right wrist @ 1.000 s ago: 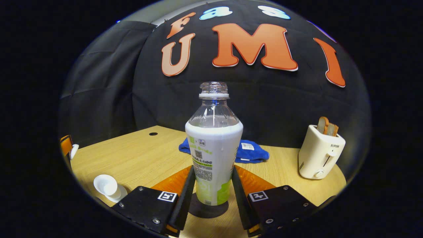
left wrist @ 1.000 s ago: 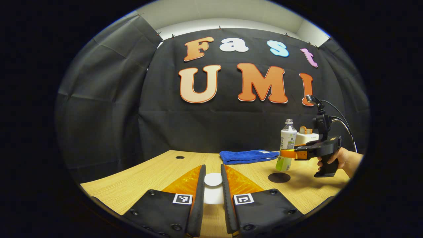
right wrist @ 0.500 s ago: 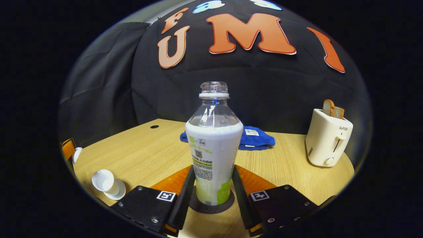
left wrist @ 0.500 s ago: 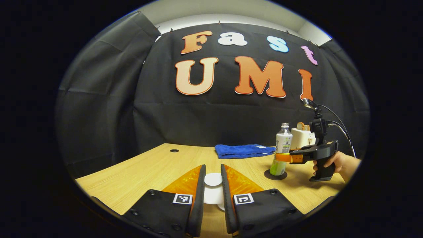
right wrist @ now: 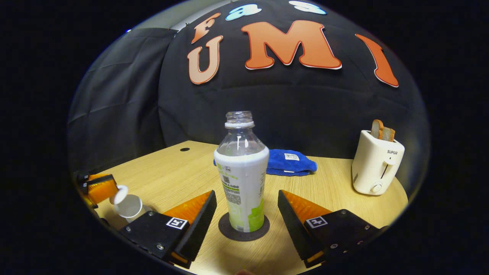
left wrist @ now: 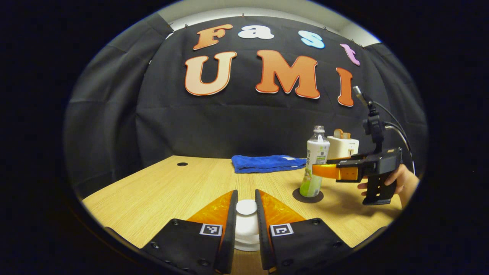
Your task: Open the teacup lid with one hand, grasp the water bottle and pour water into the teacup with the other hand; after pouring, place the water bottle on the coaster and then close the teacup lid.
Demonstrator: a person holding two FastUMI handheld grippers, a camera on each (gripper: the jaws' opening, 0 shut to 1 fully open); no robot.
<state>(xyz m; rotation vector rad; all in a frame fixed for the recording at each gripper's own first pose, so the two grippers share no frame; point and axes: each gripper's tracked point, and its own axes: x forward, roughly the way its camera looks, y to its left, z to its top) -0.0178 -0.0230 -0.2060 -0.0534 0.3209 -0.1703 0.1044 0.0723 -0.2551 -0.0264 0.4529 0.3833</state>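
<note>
A capless water bottle (right wrist: 242, 179) with a white and green label stands upright on the round dark coaster (right wrist: 243, 232). My right gripper (right wrist: 246, 194) is open, with its fingers spread to either side of the bottle and clear of it. In the left gripper view the same bottle (left wrist: 316, 164) stands on the coaster (left wrist: 308, 195), with the right gripper (left wrist: 321, 170) beside it in a hand (left wrist: 403, 182). My left gripper (left wrist: 246, 198) is shut on the white teacup lid (left wrist: 246, 207), just above the white teacup (left wrist: 246, 233). The open teacup (right wrist: 129, 206) has the tilted lid (right wrist: 119, 194) at its rim.
A cream toaster (right wrist: 376, 162) with bread slices stands at the right of the wooden table (right wrist: 168, 172). A folded blue towel (right wrist: 290, 162) lies behind the bottle, near the black cloth wall. A small round hole (left wrist: 182, 164) marks the table's far left.
The right gripper lowered the bottle onto the coaster, opened and drew back from it. The left gripper carried the lid closer to the teacup.
</note>
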